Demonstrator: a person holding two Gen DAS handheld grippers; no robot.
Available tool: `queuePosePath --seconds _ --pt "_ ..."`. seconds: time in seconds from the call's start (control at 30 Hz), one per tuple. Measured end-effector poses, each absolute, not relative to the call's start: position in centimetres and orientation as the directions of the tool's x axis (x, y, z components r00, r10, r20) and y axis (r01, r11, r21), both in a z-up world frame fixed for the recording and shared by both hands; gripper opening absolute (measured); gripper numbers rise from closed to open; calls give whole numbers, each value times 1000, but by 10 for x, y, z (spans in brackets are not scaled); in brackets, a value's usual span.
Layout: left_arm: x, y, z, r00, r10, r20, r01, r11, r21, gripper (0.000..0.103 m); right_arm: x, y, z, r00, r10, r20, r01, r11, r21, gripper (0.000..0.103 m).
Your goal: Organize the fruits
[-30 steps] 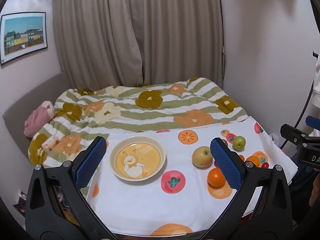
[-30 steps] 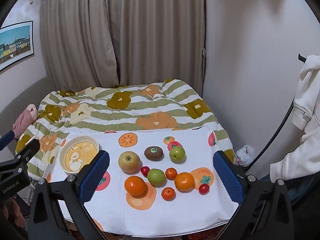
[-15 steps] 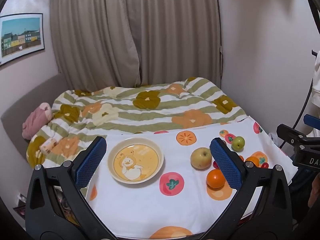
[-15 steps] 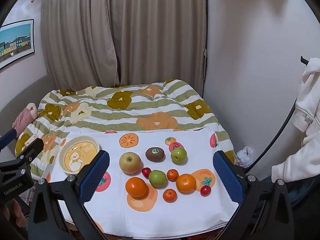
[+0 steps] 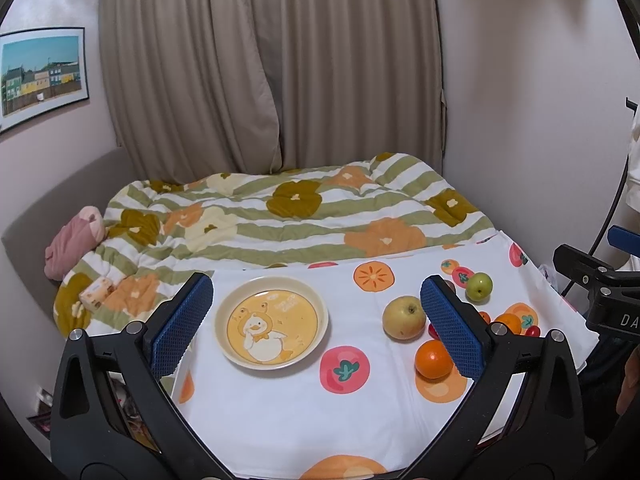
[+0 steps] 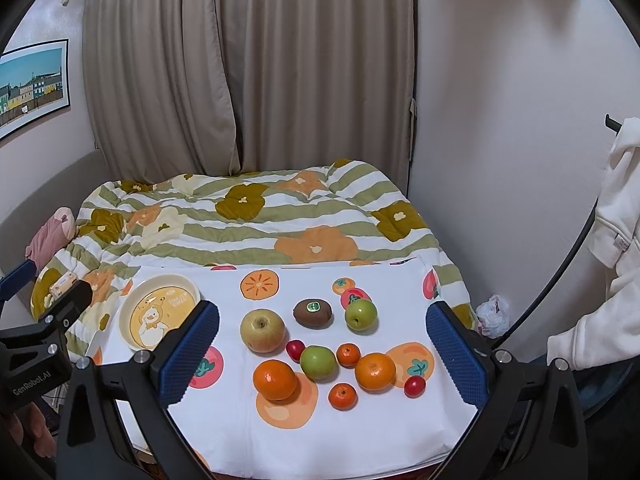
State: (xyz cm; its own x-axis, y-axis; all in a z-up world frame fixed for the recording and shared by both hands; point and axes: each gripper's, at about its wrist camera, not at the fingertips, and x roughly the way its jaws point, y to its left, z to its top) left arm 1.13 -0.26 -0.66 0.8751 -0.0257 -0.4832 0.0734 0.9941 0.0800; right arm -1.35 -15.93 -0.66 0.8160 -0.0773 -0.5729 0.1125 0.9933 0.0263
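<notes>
Ten fruits lie loose on the white printed cloth [image 6: 360, 440], right of the duck plate [image 6: 158, 314]: a yellow apple [image 6: 262, 330], a kiwi [image 6: 313, 313], two green apples [image 6: 361, 315], two oranges [image 6: 275, 379], two mandarins [image 6: 342, 395] and two cherry tomatoes [image 6: 415, 386]. In the left wrist view a blue pad hides most of the cluster. The left gripper [image 5: 318, 326] and right gripper [image 6: 322, 350] both hang spread wide, holding nothing. The striped quilt [image 6: 248, 224] lies behind the cloth.

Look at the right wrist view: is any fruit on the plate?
No, the plate holds only its printed duck, and every fruit, such as the kiwi, lies on the cloth.
</notes>
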Motion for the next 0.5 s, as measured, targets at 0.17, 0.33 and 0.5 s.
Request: queuePosePath --seconds 0.17,0.33,0.5 --pt "13 -1 -5 875 -26 -483 74 994 80 103 -13 -158 -7 815 -79 -574 115 993 27 103" --pt "16 1 -5 874 -25 -486 73 994 81 103 -12 -158 -9 815 -78 -574 115 993 27 103" --pt "15 0 -8 874 -19 -485 69 994 84 103 -13 -159 -9 814 -78 -575 115 993 28 103"
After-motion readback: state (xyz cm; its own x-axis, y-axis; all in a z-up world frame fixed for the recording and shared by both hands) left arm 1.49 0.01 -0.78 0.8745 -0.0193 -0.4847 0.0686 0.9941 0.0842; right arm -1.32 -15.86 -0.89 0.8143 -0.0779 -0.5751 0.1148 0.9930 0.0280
